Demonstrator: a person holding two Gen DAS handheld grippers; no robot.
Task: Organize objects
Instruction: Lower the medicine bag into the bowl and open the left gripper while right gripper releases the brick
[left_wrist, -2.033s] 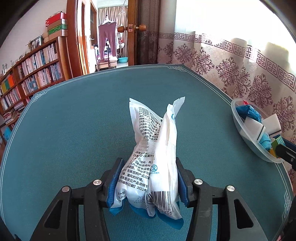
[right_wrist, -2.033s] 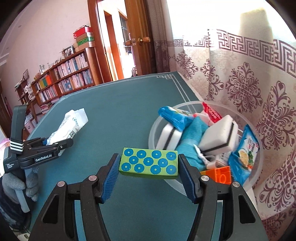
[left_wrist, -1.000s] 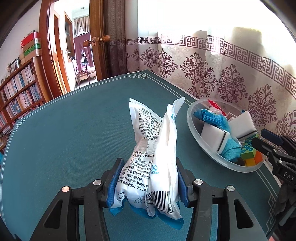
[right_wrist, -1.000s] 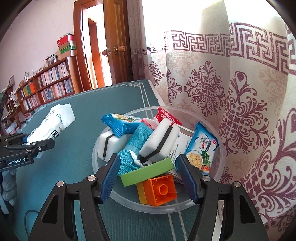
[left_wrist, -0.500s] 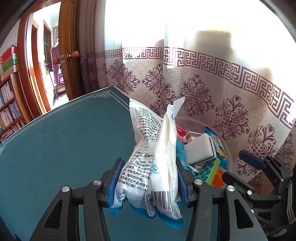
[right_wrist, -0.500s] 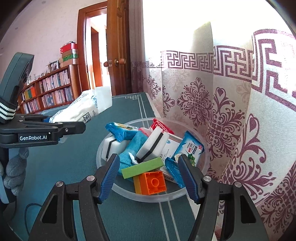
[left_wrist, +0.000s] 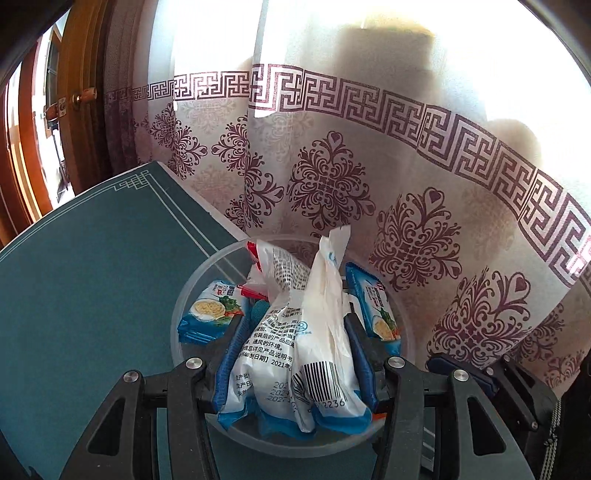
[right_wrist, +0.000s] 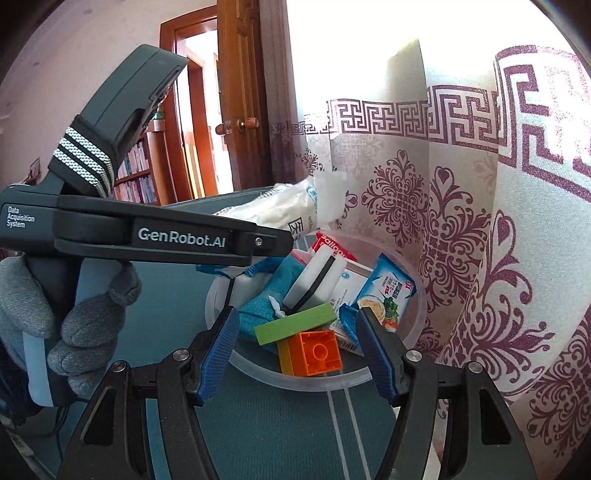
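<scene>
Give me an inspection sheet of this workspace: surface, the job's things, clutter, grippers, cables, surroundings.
Surface: teal table mat with a pale line border.
Job's things: clear bowl holding a green block, orange brick, white sponge, teal cloth and blue snack packets; white bag held above the bowl.
Clutter: nothing seen outside the bowl.
Grippers: left gripper shut on the white bag; right gripper open, jaws empty, at the bowl's near rim.
Cables: thin dark cable below the gloved hand.
Surroundings: patterned curtain, wooden door, bookshelf.
</scene>
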